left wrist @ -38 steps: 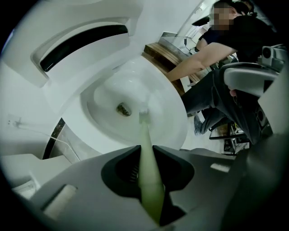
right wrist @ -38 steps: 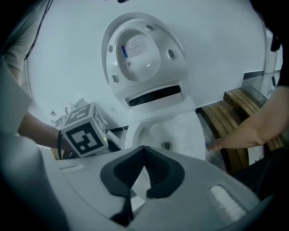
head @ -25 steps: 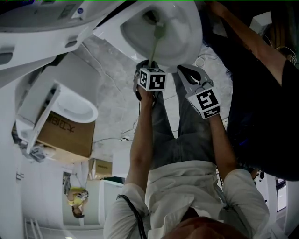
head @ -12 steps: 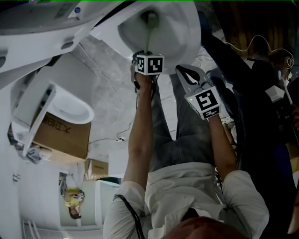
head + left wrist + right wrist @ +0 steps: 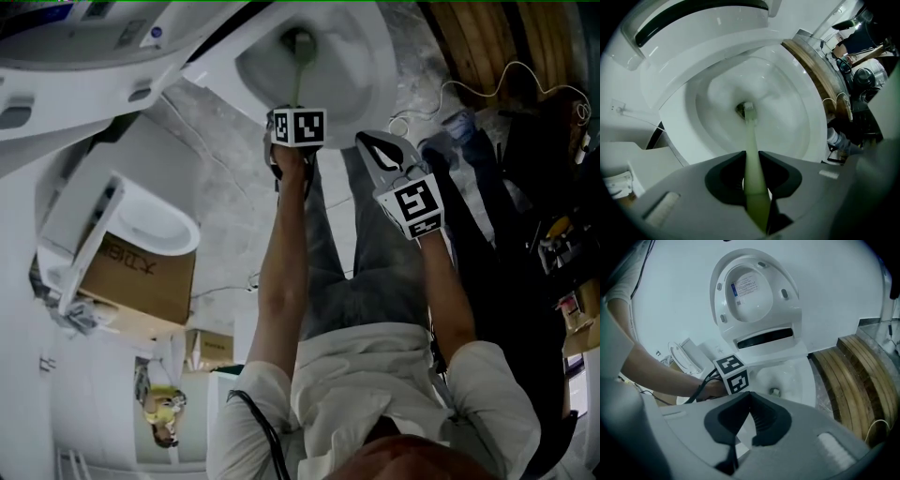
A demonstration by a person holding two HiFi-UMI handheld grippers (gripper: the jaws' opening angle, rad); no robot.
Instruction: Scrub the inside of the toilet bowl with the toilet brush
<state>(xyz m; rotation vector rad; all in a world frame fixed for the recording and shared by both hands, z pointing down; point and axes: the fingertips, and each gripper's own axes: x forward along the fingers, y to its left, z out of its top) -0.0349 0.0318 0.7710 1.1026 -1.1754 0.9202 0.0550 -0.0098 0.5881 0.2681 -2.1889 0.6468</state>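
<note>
Toilet brush [image 5: 750, 136], pinched in left gripper [image 5: 751, 157], points bristles-first into toilet bowl [image 5: 792, 112] drain; right gripper [image 5: 749, 395] jaws pressed together.

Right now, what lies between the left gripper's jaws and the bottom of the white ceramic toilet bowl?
Only the pale green plastic toilet brush, clamped in the left gripper; the left gripper view shows it.
</note>
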